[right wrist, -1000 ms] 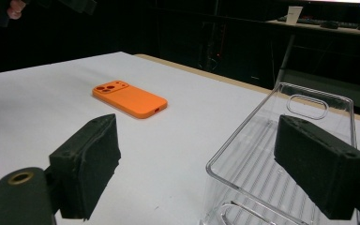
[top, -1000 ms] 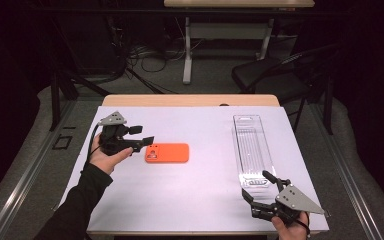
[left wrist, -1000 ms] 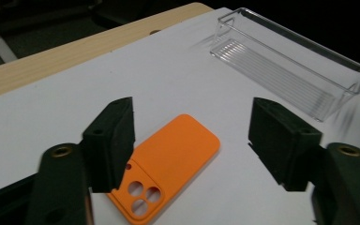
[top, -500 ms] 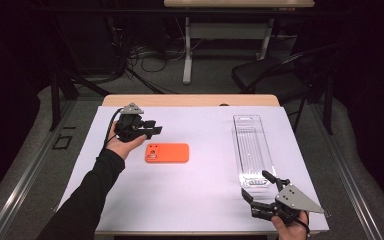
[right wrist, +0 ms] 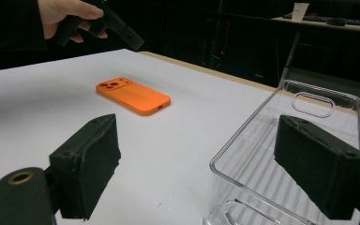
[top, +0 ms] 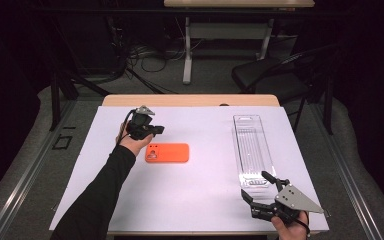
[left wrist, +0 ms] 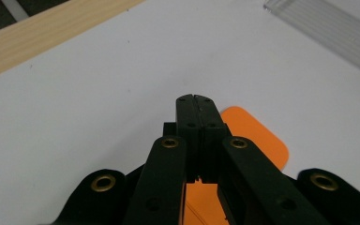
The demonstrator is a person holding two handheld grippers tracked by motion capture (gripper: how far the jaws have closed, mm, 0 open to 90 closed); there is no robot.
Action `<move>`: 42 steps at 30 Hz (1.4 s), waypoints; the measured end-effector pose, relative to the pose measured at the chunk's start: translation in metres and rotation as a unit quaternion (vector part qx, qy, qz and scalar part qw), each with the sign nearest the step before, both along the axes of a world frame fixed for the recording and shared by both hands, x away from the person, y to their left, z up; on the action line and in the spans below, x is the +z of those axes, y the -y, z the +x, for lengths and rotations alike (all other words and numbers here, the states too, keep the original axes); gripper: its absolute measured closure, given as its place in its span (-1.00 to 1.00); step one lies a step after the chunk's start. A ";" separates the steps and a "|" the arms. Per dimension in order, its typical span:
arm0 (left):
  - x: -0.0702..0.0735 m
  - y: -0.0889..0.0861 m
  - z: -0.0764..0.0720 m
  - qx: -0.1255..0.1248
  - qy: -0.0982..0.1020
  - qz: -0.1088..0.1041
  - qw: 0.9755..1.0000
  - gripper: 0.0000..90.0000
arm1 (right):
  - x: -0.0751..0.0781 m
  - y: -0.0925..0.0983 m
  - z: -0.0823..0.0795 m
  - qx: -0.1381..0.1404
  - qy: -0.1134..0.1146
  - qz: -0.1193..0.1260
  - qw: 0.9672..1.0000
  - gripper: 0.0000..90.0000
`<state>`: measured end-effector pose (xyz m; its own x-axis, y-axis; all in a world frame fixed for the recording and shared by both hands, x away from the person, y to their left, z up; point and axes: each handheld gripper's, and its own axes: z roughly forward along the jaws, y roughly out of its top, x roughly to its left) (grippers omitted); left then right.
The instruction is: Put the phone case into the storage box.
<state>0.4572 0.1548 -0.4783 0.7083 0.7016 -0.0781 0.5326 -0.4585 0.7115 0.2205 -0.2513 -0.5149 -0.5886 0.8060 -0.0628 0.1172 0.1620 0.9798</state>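
Lying flat on the white table sheet (top: 200, 200), camera cut-outs facing up, the orange phone case (top: 167, 152) sits left of the middle, well apart from the clear plastic tray (top: 252, 150) over on the right. It looks like a thin moulded shell: light, somewhat flexible along its long sides, stiffer at the corners, and smooth enough to skate across the sheet if it is nudged rather than pinched. Nothing about it reads as fragile (a squeeze would probably bow it, not crack it). Since it hugs the surface so closely, my judgement is that the best hold is across the short width near one end, pads on the two long edges, or else a tip worked under a corner to lift a rim first.

Just above the end with the cut-outs hangs the left gripper (top: 156, 130), with the case passing beneath it in its own view (left wrist: 251, 131). Its jaws have just been closing and now meet tip to tip with nothing between them, so they must spread again before any grasp.

Near the table's front edge, the right gripper (top: 259, 189) waits with its jaws spread wide and empty, the tray's near end (right wrist: 286, 154) standing between them untouched.
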 end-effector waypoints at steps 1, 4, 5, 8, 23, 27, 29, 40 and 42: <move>-0.005 0.002 0.003 -0.001 -0.003 0.011 1.000 1.00 | 0.000 0.000 0.000 0.001 0.000 0.000 1.000 -0.69; -0.011 0.004 0.007 0.000 -0.009 0.020 1.000 1.00 | 0.000 0.000 0.000 0.002 -0.001 0.000 1.000 -0.69; -0.018 0.006 0.011 0.003 -0.013 0.028 0.999 1.00 | -0.001 0.000 0.001 0.002 -0.002 0.000 1.000 -0.69; -0.023 0.008 0.015 0.001 -0.021 0.035 0.999 1.00 | -0.001 0.000 0.000 0.003 -0.004 0.000 1.000 -0.69; -0.053 0.019 0.028 0.019 -0.052 0.048 0.997 1.00 | -0.001 0.000 0.000 0.007 -0.005 -0.001 1.000 -0.69; -0.060 0.021 0.031 0.017 -0.062 0.049 0.997 1.00 | -0.002 0.000 0.000 0.008 -0.006 -0.001 1.000 -0.69; -0.062 0.022 0.031 0.016 -0.065 0.050 0.996 1.00 | -0.002 0.000 0.000 0.009 -0.006 -0.001 1.000 -0.69; -0.065 0.023 0.032 0.010 -0.069 0.052 0.996 1.00 | -0.003 -0.001 0.000 0.012 -0.012 0.002 1.000 -0.69; -0.065 0.023 0.033 0.009 -0.072 0.050 0.996 1.00 | -0.004 -0.001 0.001 0.011 -0.014 0.002 1.000 -0.69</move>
